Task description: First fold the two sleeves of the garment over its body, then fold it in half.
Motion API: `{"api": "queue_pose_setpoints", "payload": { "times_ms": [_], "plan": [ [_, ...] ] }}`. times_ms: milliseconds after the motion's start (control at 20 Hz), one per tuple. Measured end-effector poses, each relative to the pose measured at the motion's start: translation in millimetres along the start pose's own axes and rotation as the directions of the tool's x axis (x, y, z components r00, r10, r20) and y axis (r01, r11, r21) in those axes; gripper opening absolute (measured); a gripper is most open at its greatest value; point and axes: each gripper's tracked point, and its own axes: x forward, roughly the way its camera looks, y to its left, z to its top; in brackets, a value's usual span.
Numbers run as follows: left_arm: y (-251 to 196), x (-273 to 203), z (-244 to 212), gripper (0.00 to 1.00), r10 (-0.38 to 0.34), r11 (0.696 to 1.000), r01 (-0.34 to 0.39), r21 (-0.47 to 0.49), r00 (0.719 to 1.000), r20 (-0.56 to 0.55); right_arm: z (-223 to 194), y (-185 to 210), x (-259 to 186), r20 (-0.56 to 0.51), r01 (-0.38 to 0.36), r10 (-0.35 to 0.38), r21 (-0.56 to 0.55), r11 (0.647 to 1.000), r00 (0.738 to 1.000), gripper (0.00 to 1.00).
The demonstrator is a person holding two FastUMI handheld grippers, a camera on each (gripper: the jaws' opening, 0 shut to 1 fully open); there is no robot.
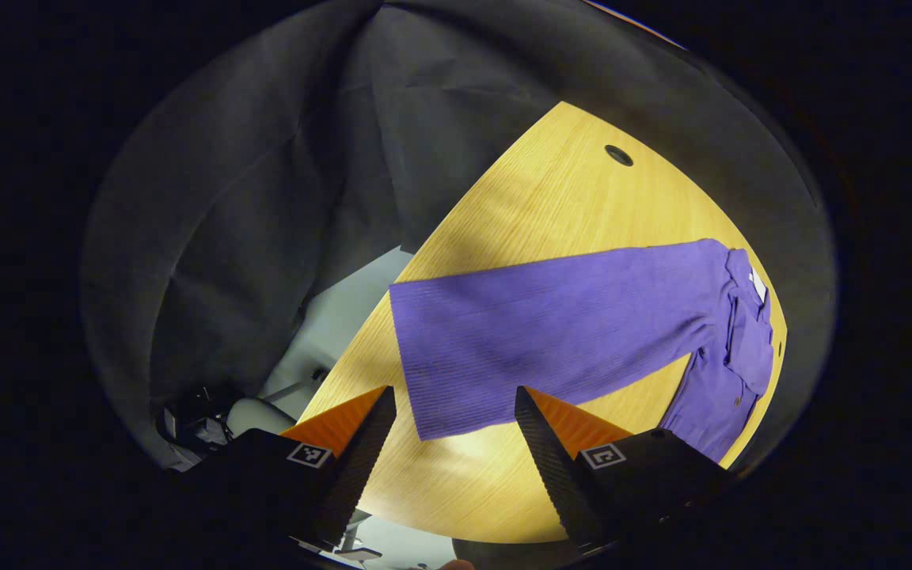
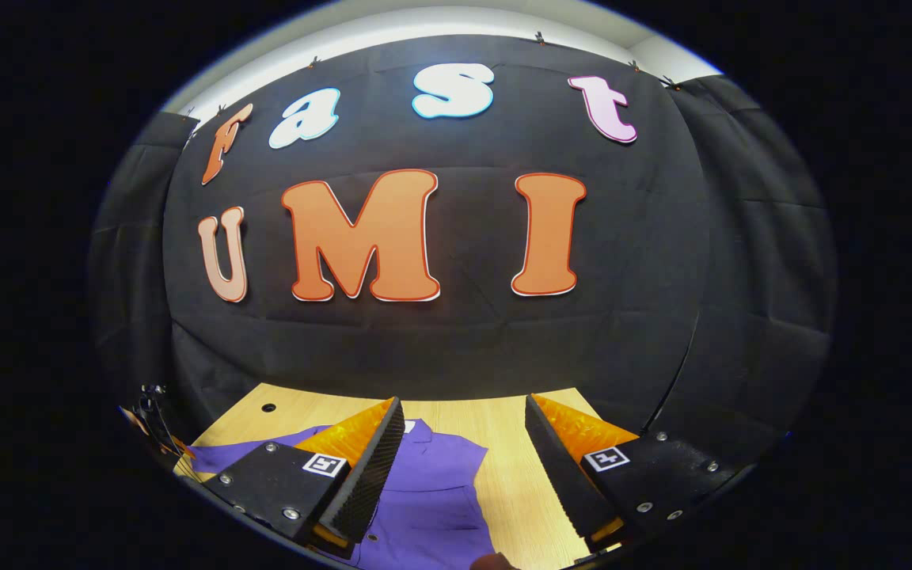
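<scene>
A purple ribbed garment (image 1: 575,324) lies flat on the wooden table (image 1: 551,198). In the left gripper view one long sleeve stretches toward me, its cuff end (image 1: 432,396) lying just beyond my left gripper (image 1: 456,404), which is open above the table with nothing between its fingers. The collar and button placket (image 1: 745,317) sit at the far right. In the right gripper view the garment's body (image 2: 440,491) lies below my right gripper (image 2: 464,419), which is open and holds nothing. Part of the garment is hidden behind its left finger (image 2: 373,467).
A round cable hole (image 1: 618,155) is in the table's far part, also seen as a hole (image 2: 267,408) in the right gripper view. Black cloth walls surround the table. Past the table's left edge are grey floor (image 1: 329,332) and dark equipment (image 1: 195,419).
</scene>
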Motion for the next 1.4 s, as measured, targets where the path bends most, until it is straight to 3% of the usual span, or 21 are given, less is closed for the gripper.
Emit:
{"api": "queue_pose_setpoints", "payload": {
  "times_ms": [650, 900, 1050, 1200, 1400],
  "plan": [
    [0, 40, 15, 0.96, 0.051, 0.994, -0.062, -0.093, 0.992, -0.116, 20, 5, -17, 0.037, 0.027, -0.022, -0.130, 0.991, 0.999, 0.93],
    [2, 40, 15, 0.69, 0.074, 0.992, -0.088, -0.089, 0.986, -0.149, 20, 4, -18, 0.033, 0.022, -0.018, -0.128, 0.992, 0.999, 0.93],
    [-9, 39, 11, 0.14, 0.043, 0.995, -0.056, -0.079, 0.986, -0.162, 20, 4, -15, 0.031, 0.006, -0.003, -0.115, 0.993, 1.000, 0.93],
    [-18, 31, 23, 0.08, 0.029, 0.998, -0.035, -0.048, 0.993, -0.116, 23, 1, -12, 0.032, 0.004, 0.000, -0.115, 0.993, 0.999, 0.93],
    [-40, 3, 39, 0.08, 0.010, 0.999, -0.008, 0.044, 0.999, -0.039, 16, 0, -9, 0.018, -0.010, 0.012, -0.103, 0.995, 1.000, 0.93]
  ]
}}
